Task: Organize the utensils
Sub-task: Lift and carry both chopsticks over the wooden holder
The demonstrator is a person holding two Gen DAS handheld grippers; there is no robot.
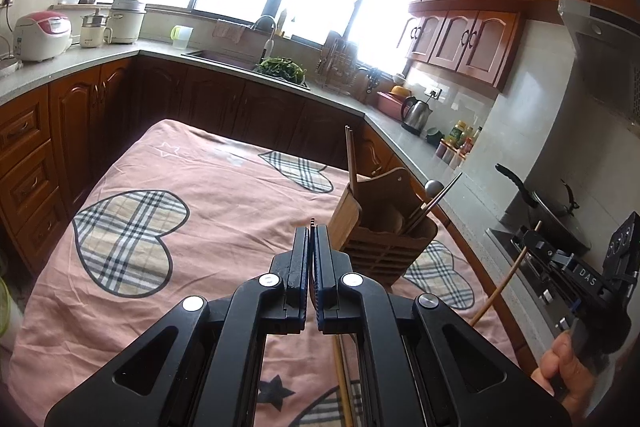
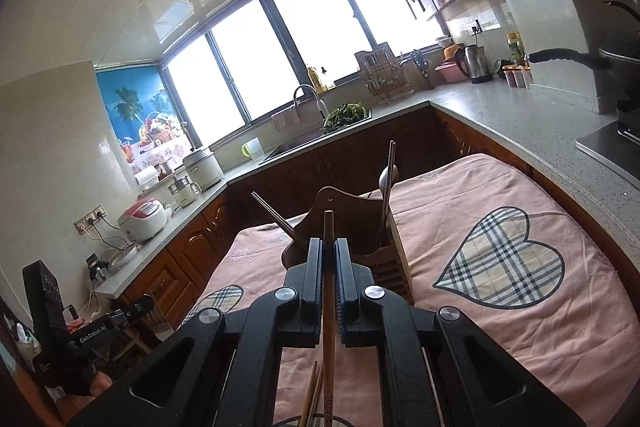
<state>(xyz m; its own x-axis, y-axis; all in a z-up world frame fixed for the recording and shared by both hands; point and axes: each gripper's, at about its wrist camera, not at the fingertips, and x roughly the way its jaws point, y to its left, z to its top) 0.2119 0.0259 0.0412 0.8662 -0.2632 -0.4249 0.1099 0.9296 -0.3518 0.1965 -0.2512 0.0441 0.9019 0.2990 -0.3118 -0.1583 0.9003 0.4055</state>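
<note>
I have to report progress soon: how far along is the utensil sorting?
Partly done. The wooden holder already has chopsticks and a spoon standing in it. In hand: the right gripper is shut on a chopstick, aimed at the holder; the left gripper is shut and seems empty. Left: loose chopsticks lying on the pink cloth.

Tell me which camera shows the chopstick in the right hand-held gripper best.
The right wrist view: the chopstick runs between the right hand-held gripper, clamped along its length. The left wrist view shows the same chopstick only from afar, slanting off that gripper.
</note>
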